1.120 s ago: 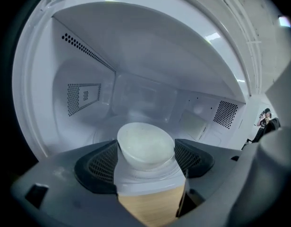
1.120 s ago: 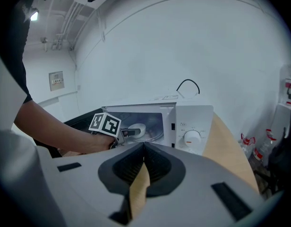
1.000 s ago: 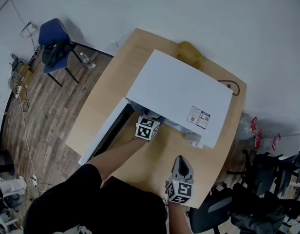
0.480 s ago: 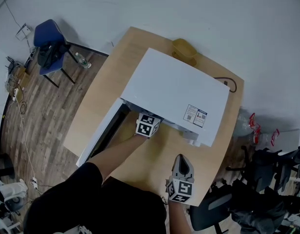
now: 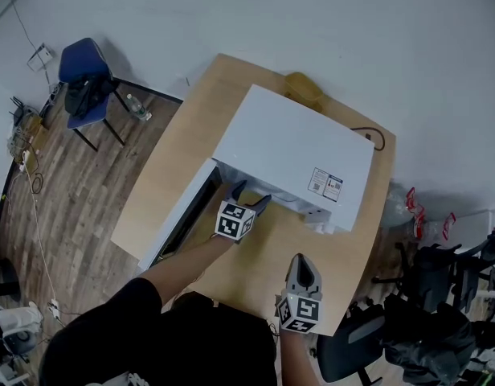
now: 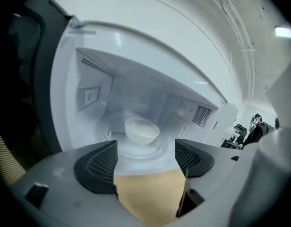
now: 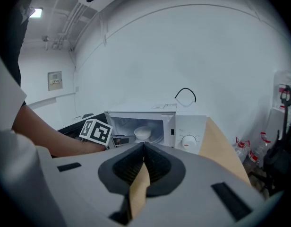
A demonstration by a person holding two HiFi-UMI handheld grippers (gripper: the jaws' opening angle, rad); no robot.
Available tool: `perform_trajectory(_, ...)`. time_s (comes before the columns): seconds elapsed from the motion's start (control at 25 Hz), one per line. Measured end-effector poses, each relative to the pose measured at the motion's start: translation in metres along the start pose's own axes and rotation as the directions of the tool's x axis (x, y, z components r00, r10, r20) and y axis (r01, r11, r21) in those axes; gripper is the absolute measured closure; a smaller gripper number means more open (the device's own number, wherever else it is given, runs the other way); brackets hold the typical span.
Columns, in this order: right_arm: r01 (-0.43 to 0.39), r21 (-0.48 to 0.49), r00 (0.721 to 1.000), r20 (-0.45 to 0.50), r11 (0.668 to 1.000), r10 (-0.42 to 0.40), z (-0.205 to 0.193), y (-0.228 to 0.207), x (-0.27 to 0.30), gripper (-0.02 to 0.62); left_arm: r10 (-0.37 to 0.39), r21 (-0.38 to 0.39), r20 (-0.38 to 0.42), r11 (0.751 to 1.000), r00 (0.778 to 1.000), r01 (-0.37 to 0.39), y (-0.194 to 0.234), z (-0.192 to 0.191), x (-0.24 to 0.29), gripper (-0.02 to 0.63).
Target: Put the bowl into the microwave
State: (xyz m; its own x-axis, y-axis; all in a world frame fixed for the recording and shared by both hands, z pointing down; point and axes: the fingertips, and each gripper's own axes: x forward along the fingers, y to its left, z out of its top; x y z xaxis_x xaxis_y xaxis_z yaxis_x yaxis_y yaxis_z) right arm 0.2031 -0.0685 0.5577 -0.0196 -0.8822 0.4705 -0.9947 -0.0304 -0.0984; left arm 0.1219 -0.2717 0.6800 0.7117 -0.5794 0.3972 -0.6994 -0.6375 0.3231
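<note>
A white bowl sits on the glass turntable inside the white microwave, also seen as the bowl in the right gripper view. The microwave door hangs open to the left. My left gripper is open and empty just outside the cavity mouth, with the bowl beyond its fingertips. My right gripper is shut with nothing in it, held back near the table's front edge, facing the microwave.
The wooden table carries the microwave. A yellowish object stands behind the microwave, and a black cable lies at the back right. A blue chair stands on the floor to the left, dark chairs at the right.
My left gripper has drawn back out of the microwave cavity toward me, and its open jaws now show outside the opening. The right gripper has stayed put.
</note>
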Motion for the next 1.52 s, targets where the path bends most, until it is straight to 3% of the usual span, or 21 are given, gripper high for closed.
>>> perform_trajectory(0.56,0.086,-0.008,0.989,0.122,0.996,-0.084,0.000,0.054,-0.094,0.534,-0.091,-0.102,0.088,0.990,0.992,0.099,-0.059,0.011,-0.196,0.256)
perform_trajectory(0.76,0.093,-0.016,0.983,0.161,0.995,-0.090,-0.005,0.087,-0.133,0.534,-0.142,-0.071,0.120,0.986,0.983,0.151,-0.090,0.017,-0.269,0.258)
perform_trajectory(0.92,0.089,-0.024,0.978,0.194,0.996,-0.082,-0.004,0.109,-0.156,0.534,-0.187,-0.053,0.191,0.978,0.964,0.200,-0.115,0.028,-0.324,0.258)
perform_trajectory(1.16,0.094,-0.057,0.967,0.242,0.994,-0.078,0.006,0.138,-0.191,0.534,-0.191,0.067,0.210,0.981,0.959,0.181,-0.143,0.024,-0.388,0.271)
perform_trajectory(1.2,0.099,-0.061,0.965,0.251,0.993,-0.081,0.007,0.141,-0.196,0.534,-0.194,0.077,0.218,0.980,0.956,0.182,-0.147,0.022,-0.396,0.314)
perform_trajectory(1.24,0.101,-0.065,0.963,0.258,0.993,-0.081,0.007,0.145,-0.202,0.534,-0.199,0.085,0.229,0.979,0.953,0.184,-0.151,0.020,-0.404,0.401)
perform_trajectory(1.32,0.097,-0.075,0.961,0.267,0.992,-0.074,0.007,0.153,-0.213,0.534,-0.212,0.107,0.254,0.976,0.944,0.191,-0.158,0.021,-0.417,0.491)
perform_trajectory(1.52,0.114,-0.092,0.952,0.294,0.989,-0.082,0.007,0.167,-0.225,0.534,-0.162,0.164,0.289,0.979,0.944,0.118,-0.154,0.030,-0.434,0.583)
